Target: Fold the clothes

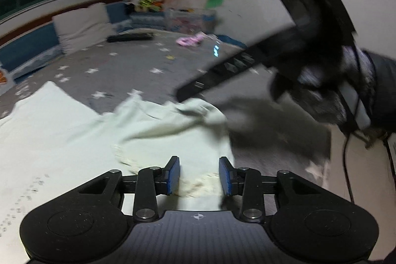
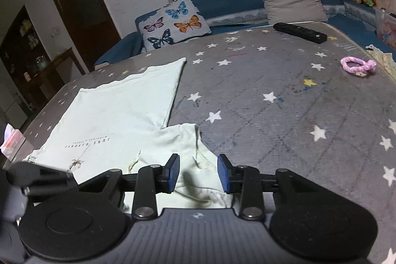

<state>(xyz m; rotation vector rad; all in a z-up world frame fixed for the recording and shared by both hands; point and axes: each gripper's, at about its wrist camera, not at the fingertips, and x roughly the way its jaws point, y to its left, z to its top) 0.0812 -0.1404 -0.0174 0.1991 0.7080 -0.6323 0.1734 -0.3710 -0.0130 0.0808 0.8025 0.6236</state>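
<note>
Sleeve of the pale mint cotton t-shirt [image 2: 111,115] sits right between the right gripper [image 2: 198,173]'s spread fingers, left gripper [image 1: 199,176] spread over the collar too.

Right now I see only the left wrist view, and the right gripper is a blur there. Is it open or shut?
Observer: Open. In the right wrist view the right gripper has its blue pads apart, over a bunched part of the pale shirt.
Operator: Does it hold any cloth?
Observer: Not that I can see. The cloth lies below the pads, not pinched between them.
Operator: Is the rest of the shirt flat?
Observer: Mostly. The body lies flat on the star bedcover, with a small line of print facing up.
</note>
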